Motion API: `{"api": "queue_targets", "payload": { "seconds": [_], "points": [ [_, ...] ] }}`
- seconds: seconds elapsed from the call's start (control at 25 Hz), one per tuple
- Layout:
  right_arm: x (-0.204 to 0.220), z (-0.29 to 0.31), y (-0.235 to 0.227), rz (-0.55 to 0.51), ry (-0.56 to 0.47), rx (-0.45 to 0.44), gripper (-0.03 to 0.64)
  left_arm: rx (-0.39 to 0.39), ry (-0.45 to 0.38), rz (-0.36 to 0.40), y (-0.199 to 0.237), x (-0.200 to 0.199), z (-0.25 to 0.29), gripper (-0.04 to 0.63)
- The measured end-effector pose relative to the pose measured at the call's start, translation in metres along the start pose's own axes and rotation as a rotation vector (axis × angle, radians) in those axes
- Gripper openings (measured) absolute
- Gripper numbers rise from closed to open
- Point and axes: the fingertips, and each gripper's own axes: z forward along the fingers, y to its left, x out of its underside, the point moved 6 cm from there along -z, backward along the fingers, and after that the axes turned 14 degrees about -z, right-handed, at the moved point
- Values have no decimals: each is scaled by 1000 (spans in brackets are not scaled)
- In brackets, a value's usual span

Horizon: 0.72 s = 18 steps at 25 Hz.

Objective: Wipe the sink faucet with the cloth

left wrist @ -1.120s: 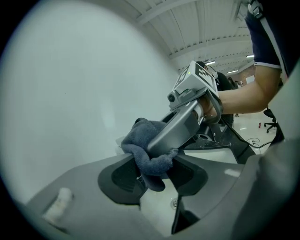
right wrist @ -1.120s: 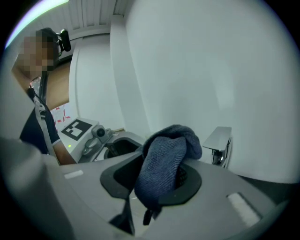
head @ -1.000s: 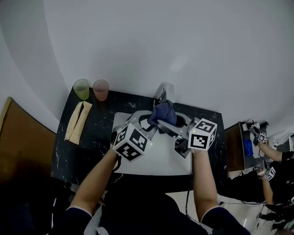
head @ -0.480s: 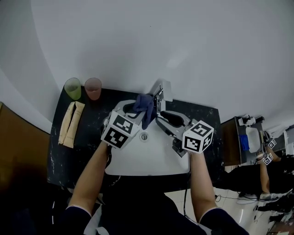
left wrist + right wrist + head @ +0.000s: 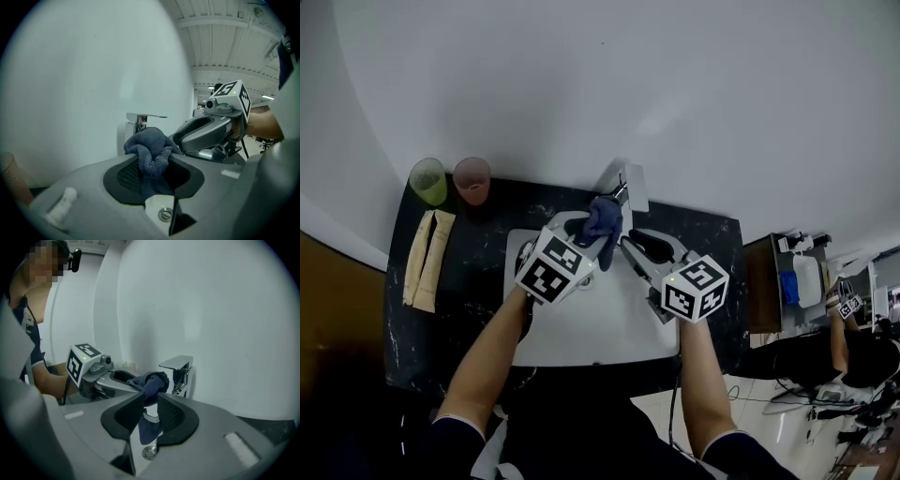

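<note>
- My left gripper (image 5: 153, 163) is clamped on the blue cloth (image 5: 603, 218), which is bunched just beside the faucet (image 5: 182, 373), above the sink (image 5: 609, 328).
- My right gripper (image 5: 151, 401) has just been closing. Its jaws stand narrowly apart, with the cloth's tail showing in the gap, unpinched.

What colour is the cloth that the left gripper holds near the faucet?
Dark blue. The cloth shows best in the left gripper view.

left tongs (image 5: 153, 161): clamped on blue cloth (image 5: 149, 149) | faucet (image 5: 140, 119): just behind cloth | right tongs (image 5: 206, 133): at right
</note>
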Motion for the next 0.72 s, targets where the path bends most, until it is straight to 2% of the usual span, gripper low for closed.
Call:
{"api": "queue_targets", "payload": {
  "seconds": [0.16, 0.44, 0.72],
  "points": [
    [6, 1, 0, -16, 21, 9, 69, -27, -7, -19, 12, -2, 16, 114],
    [9, 1, -3, -19, 1, 23, 11, -124, -40, -55, 44, -14, 40, 114],
    [10, 1, -5, -4, -30, 16, 5, -98, -8, -36, 35, -15, 33, 114]
  ]
}}
